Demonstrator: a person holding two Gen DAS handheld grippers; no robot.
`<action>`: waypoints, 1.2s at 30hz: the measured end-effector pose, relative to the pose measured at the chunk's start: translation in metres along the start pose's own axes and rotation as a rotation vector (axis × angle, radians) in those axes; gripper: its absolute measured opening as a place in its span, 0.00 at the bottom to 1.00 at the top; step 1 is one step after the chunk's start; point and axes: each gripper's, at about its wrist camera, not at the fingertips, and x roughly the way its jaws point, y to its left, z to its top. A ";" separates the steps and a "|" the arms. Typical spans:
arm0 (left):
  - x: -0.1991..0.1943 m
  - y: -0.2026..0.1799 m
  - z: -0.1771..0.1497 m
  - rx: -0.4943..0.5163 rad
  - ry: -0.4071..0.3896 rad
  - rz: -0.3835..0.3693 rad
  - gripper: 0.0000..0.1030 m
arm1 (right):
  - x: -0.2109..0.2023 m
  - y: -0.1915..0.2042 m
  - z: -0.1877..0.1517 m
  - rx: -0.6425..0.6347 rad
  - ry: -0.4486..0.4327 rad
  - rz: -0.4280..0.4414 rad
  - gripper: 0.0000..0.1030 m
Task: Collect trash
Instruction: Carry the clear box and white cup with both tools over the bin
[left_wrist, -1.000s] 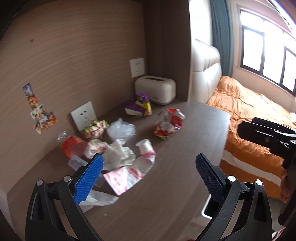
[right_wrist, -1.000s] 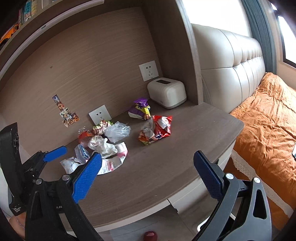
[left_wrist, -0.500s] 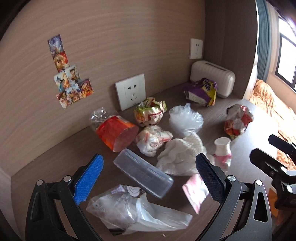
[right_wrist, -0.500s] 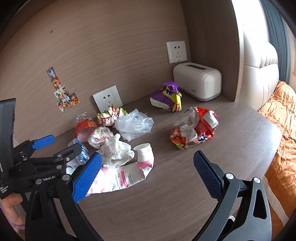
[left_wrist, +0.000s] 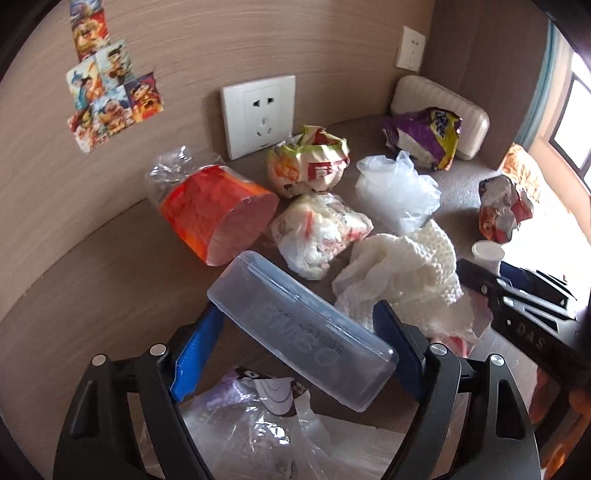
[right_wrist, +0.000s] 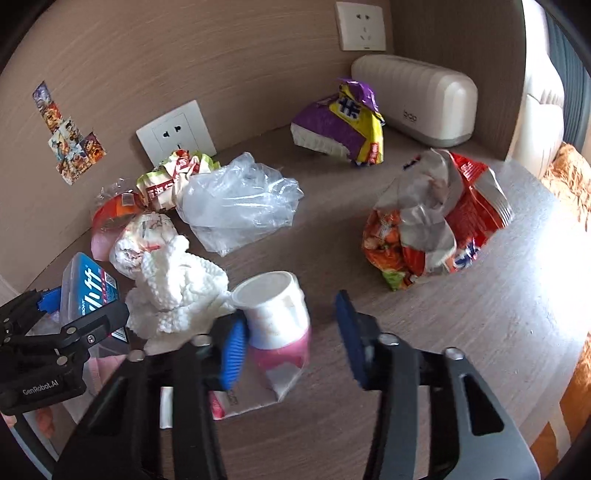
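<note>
Left wrist view showed the left gripper (left_wrist: 299, 347) closing its wide jaws around a clear plastic box (left_wrist: 301, 338) near the desk's (right_wrist: 480, 314) front edge. The right gripper (right_wrist: 291, 345) was closing around a yogurt pouch (right_wrist: 275, 314), its right pad apart. Next, I judged: finish both grips, then lift.

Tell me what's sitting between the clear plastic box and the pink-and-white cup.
A crumpled white knitted cloth fills that stretch, between the clear plastic box and the pink-and-white cup. The right wrist view shows it best.
</note>
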 end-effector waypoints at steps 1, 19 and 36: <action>-0.001 -0.001 -0.001 0.004 -0.007 -0.002 0.78 | 0.000 -0.001 0.000 0.005 -0.002 -0.003 0.30; -0.100 -0.044 0.018 0.149 -0.202 -0.026 0.78 | -0.118 -0.029 0.010 0.022 -0.195 -0.007 0.30; -0.118 -0.259 -0.048 0.504 -0.170 -0.369 0.78 | -0.258 -0.173 -0.096 0.182 -0.213 -0.394 0.30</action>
